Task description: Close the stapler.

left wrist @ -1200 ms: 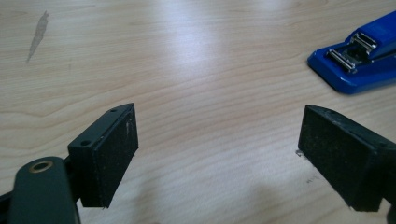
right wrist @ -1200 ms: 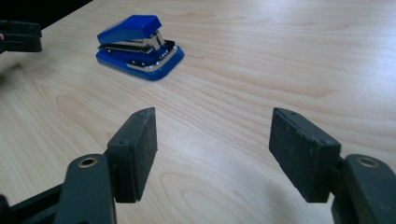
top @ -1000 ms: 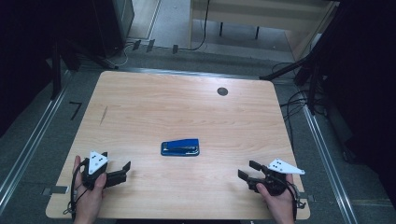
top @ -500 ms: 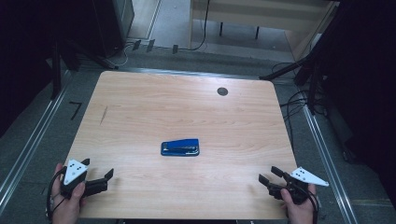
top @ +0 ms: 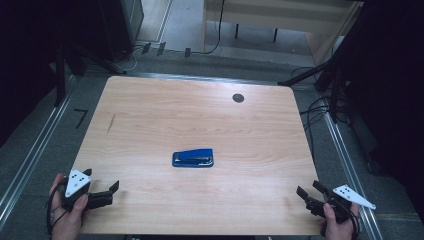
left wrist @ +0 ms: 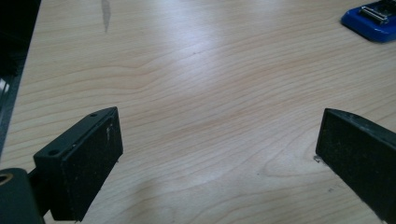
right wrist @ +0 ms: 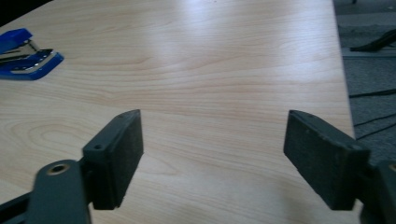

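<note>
A blue stapler lies flat near the middle of the wooden table. It appears at the top right of the left gripper view and at the upper left of the right gripper view. My left gripper sits at the table's near left corner, open, nothing between its jaws. My right gripper rests at the near right corner, also open and empty. Both are well away from the stapler.
A small dark round disc sits near the table's far right. A dark streak marks the wood at the far left. Cables trail on the floor to the right, and metal rails run along both sides.
Both hands have drawn back and outward from the stapler to the table's near corners. The stapler has not moved.
</note>
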{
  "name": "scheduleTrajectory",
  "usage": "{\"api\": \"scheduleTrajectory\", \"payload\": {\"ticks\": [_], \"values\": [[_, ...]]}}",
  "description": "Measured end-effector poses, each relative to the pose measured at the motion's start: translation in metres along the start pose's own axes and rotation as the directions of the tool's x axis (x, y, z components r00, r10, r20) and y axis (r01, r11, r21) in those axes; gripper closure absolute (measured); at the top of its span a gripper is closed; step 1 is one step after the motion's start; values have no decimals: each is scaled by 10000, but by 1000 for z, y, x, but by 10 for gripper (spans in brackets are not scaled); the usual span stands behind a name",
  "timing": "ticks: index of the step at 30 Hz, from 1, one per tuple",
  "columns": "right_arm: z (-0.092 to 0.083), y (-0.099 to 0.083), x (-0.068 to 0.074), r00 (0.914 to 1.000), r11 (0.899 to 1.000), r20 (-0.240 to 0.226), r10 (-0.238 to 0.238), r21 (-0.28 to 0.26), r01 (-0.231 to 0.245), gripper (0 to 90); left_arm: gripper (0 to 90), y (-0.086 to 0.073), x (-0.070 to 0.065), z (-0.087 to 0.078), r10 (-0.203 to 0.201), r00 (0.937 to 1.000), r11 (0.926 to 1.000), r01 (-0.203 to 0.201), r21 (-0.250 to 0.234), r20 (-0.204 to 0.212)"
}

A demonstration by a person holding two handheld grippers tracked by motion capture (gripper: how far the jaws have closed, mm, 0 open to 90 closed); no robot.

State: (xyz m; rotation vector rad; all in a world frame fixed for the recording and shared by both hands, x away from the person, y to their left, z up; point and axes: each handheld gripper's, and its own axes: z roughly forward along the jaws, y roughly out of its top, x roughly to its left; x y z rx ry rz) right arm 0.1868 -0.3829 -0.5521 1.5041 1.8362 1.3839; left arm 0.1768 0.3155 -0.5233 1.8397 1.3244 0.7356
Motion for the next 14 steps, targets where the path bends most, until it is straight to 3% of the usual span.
{"api": "scheduleTrajectory", "payload": {"ticks": [2,6,14], "values": [[-1,0,-2,9998,10000,177,87,22,-87,178,10,-1,3,-1,33,10000,10000,-33,21,0],[-4,-1,-4,9997,9998,208,137,104,-139,146,0,-2,8,-3,-158,9989,9998,162,-97,444],[-1,0,-3,9993,9993,359,-30,370,16,126,0,-1,7,0,-40,9988,9999,35,97,496]]}}
